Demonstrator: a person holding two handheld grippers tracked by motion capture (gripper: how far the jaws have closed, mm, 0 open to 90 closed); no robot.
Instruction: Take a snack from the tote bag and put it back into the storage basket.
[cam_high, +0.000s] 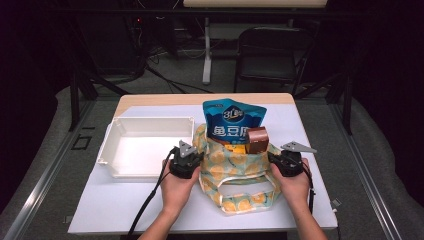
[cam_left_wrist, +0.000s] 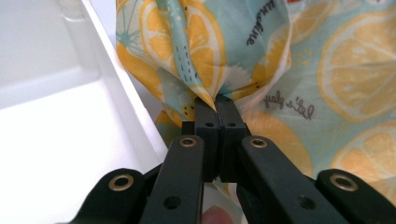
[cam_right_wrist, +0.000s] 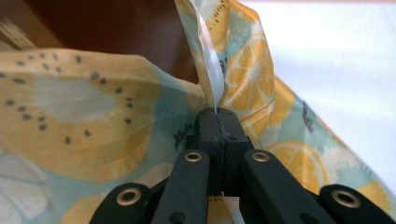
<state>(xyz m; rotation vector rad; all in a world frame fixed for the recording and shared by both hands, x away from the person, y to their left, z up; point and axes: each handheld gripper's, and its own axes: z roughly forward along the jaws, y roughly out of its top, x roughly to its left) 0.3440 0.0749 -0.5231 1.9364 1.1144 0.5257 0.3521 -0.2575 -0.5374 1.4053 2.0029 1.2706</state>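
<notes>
High view: the 2 tongs, left tongs (cam_high: 196, 161) and right tongs (cam_high: 274, 159), are pinching opposite side edges of the lemon-print cloth bag (cam_high: 235, 172) lying between them.

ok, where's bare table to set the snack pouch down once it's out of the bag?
Free: the white bin is empty inside, and there is bare table in front of the bin, left of the left hand-held gripper. Also the strip right of the right hand-held gripper. Crowded: the middle, where the fruit-print bag holds the blue pouch and brown pack.
</notes>
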